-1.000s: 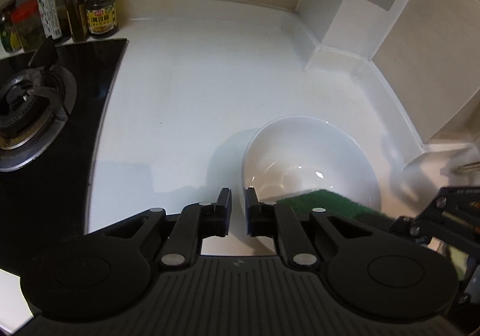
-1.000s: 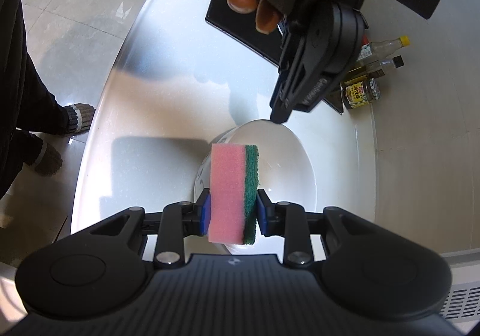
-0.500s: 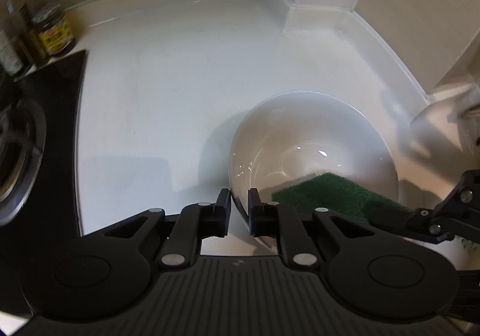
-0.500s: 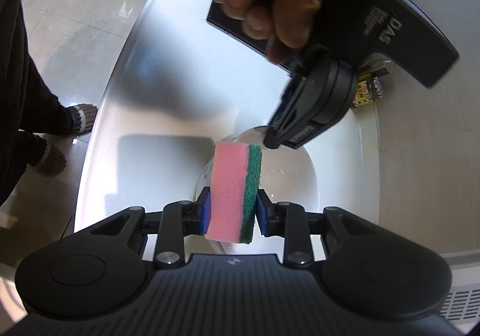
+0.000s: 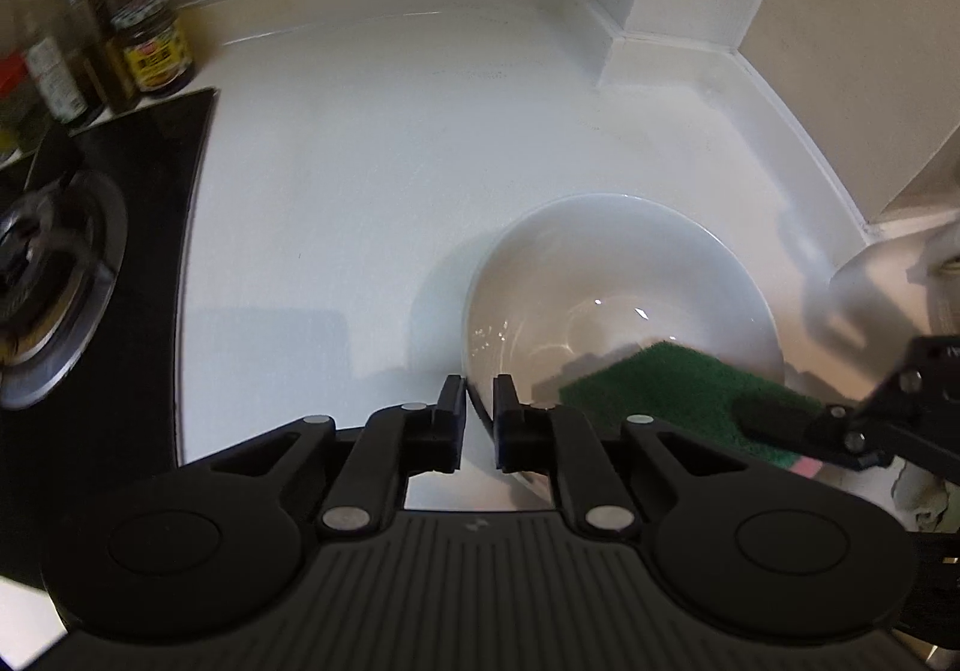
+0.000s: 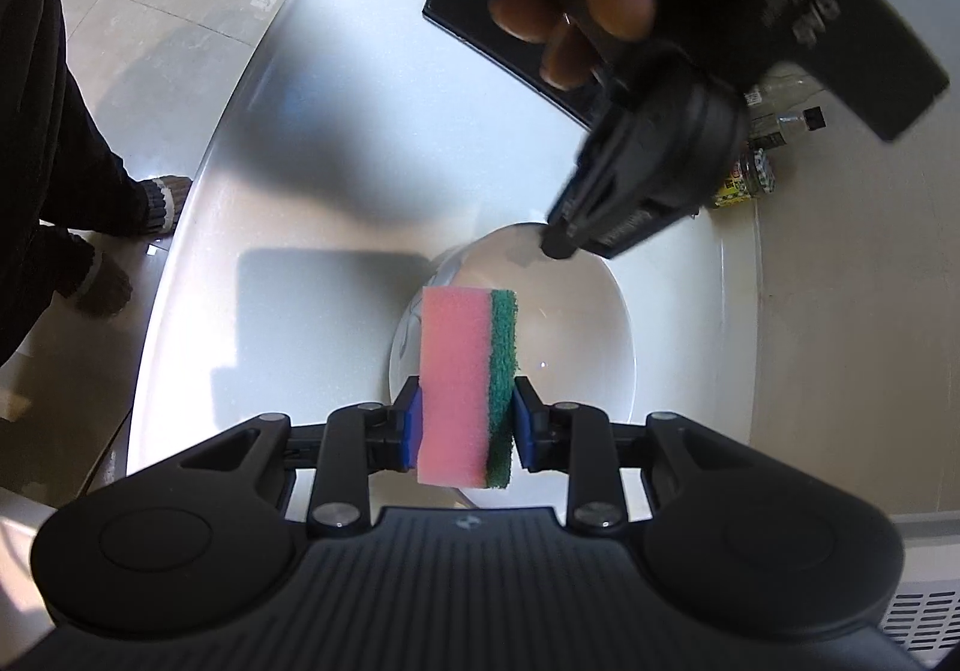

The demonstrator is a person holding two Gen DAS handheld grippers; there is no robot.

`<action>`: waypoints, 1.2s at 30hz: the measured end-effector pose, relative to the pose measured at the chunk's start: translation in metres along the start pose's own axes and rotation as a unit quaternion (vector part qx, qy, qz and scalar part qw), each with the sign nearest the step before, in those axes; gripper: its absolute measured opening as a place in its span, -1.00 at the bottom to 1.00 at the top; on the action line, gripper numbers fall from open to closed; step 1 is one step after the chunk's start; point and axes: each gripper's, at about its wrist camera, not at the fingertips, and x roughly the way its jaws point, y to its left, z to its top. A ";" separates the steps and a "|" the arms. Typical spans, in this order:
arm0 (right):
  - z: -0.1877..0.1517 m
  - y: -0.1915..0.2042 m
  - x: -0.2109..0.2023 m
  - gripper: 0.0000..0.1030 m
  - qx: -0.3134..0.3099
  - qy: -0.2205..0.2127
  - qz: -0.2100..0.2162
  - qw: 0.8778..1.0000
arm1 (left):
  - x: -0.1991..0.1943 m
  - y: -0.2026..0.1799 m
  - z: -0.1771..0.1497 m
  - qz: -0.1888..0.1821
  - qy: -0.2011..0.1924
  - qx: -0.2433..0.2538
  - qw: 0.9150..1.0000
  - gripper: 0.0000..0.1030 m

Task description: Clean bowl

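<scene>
White bowl [image 5: 624,281]: upright on the white countertop [image 5: 372,179], beside the gas hob [image 5: 90,275]; interior looks unsoiled, with glints.
Left gripper [image 5: 479,407]: jaws astride the near rim, one inside, one outside; narrow gap, firm contact on the rim not discernible.
Right gripper [image 6: 467,419]: clenched on a pink-and-green sponge [image 6: 468,371], poised over the bowl.
Progress: early; bowl being steadied, scrubbing apparently still ahead.

Open counter [image 5: 372,203] beyond bowl [image 5: 618,275]; stove [image 5: 60,281] and bottles [image 5: 66,47] block left, wall [image 5: 840,71] blocks right.
</scene>
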 end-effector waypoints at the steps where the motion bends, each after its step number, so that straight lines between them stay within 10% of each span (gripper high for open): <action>1: 0.001 0.000 0.000 -0.50 0.001 -0.001 0.001 1.000 | 0.001 -0.003 -0.002 0.004 -0.003 0.005 1.000 -0.77; 11: 0.002 0.006 0.002 -0.50 -0.011 -0.004 0.001 1.000 | 0.017 -0.003 0.029 -0.017 0.006 0.079 0.997 -0.80; 25: 0.001 0.006 0.000 -0.49 0.002 -0.003 0.002 1.000 | 0.000 -0.012 -0.012 0.011 -0.023 0.004 1.000 -0.79; 36: -0.001 0.008 0.002 -0.49 -0.006 -0.003 -0.001 1.000 | 0.018 -0.002 0.025 -0.028 0.000 0.104 0.994 -0.77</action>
